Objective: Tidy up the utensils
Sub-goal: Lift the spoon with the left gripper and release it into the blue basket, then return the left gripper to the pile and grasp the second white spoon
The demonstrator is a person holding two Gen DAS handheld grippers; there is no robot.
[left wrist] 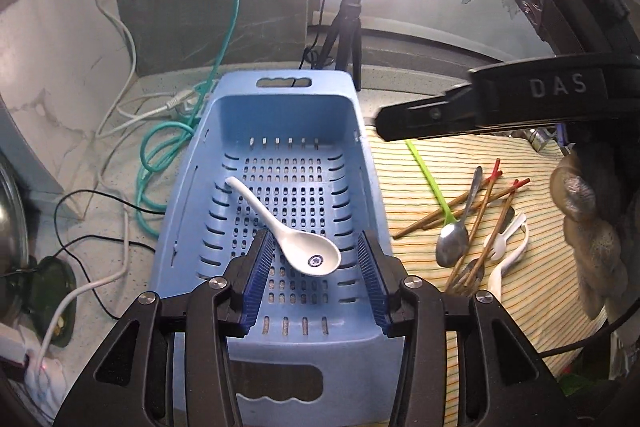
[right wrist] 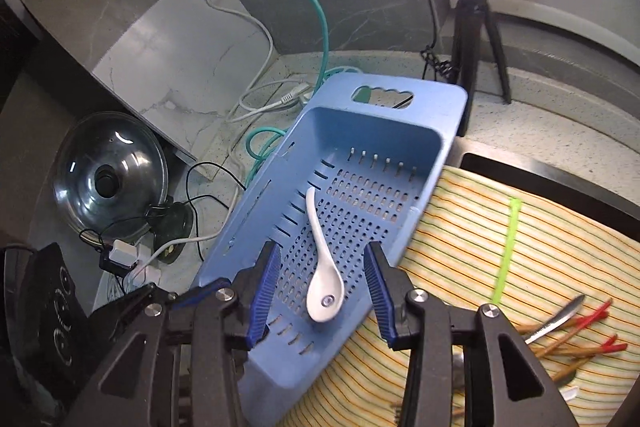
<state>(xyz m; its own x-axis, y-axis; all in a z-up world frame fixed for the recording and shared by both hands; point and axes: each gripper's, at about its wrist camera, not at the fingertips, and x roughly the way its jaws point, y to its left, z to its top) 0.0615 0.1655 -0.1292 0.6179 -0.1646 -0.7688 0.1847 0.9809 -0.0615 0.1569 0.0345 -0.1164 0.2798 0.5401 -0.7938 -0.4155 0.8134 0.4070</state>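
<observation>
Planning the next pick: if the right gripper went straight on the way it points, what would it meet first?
Probably the white ceramic soup spoon lying in the blue perforated plastic basket; its bowl sits between the open jaws of the right gripper, though depth is unclear.

We count one blue basket (left wrist: 280, 115), one white soup spoon (left wrist: 288, 235) inside it, one green straw (left wrist: 430, 183), two metal spoons (left wrist: 452, 239), and one striped cloth (left wrist: 408, 187).

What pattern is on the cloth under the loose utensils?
Thin orange and green stripes on the cream cloth, clearest in the left wrist view.
</observation>
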